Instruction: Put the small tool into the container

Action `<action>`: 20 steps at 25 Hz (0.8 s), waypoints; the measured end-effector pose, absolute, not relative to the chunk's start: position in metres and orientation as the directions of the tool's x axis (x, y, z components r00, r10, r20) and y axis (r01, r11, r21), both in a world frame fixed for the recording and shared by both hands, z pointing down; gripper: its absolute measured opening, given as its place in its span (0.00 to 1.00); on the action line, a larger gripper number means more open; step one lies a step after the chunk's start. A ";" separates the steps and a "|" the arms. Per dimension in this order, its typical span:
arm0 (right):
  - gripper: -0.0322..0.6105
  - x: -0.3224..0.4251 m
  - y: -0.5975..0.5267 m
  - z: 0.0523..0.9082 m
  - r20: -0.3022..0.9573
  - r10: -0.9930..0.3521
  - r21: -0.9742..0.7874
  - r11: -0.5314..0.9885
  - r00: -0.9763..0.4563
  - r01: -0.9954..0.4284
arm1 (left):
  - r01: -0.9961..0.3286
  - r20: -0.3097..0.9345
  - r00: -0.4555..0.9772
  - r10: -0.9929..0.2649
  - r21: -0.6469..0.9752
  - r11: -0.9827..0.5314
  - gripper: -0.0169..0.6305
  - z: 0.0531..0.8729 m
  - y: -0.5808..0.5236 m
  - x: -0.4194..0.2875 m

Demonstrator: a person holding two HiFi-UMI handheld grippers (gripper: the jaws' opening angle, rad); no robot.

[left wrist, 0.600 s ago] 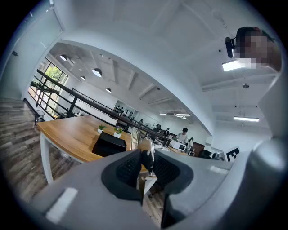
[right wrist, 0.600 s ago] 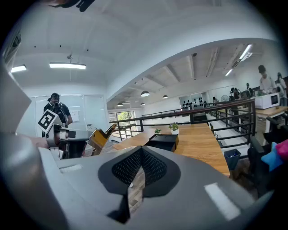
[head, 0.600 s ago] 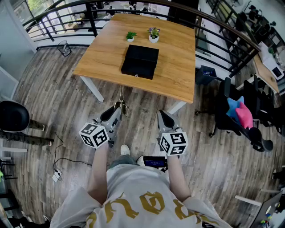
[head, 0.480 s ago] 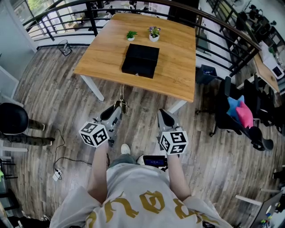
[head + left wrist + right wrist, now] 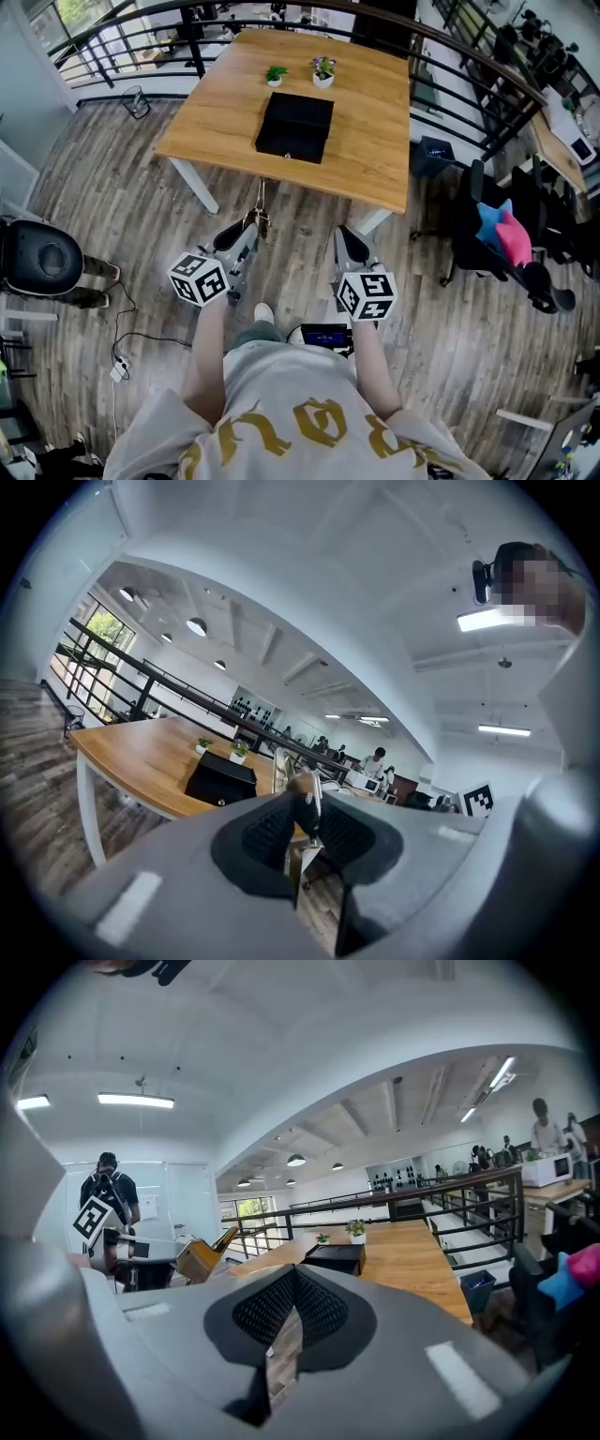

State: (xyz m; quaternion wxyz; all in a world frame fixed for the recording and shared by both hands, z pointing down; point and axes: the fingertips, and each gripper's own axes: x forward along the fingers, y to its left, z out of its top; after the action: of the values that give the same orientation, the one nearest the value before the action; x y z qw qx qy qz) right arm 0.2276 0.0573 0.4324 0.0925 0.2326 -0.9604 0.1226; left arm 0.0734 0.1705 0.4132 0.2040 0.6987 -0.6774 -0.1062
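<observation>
While the left gripper pinches the small tool in its jaws, the slim metal piece sticks out past the tips, its long axis pointing away toward the table. Far ahead and slightly to the right lies the black container, lid apparently down and well apart from the tool. At right, the right gripper has its jaws pressed together on nothing, no nearer the box.

One light wooden table, one flat black box, two small potted plants, two grey grippers, one thin metal tool.
</observation>
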 end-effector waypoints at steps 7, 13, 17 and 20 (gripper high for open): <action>0.09 0.220 0.043 0.423 0.211 -0.463 -0.200 0.842 -0.861 -0.501 | -0.893 0.132 0.033 -0.991 0.448 0.030 0.14 0.413 0.169 0.045; 0.09 0.207 0.026 0.440 0.253 -0.499 -0.189 0.815 -0.829 -0.548 | -0.869 0.061 0.073 -0.995 0.494 -0.034 0.14 0.410 0.143 0.016; 0.09 0.167 -0.002 0.453 0.275 -0.523 -0.171 0.800 -0.807 -0.576 | -0.856 0.038 0.129 -0.991 0.509 -0.092 0.14 0.422 0.104 -0.029; 0.09 0.130 -0.032 0.464 0.307 -0.553 -0.167 0.770 -0.775 -0.616 | -0.851 0.070 0.188 -0.980 0.509 -0.128 0.14 0.439 0.066 -0.065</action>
State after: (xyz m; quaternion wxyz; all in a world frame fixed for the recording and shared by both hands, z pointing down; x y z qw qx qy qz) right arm 0.1303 -0.0316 0.4644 0.1207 0.3133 -0.9330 0.1299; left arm -0.0654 0.0655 0.4390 0.2252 0.7372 -0.6209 -0.1423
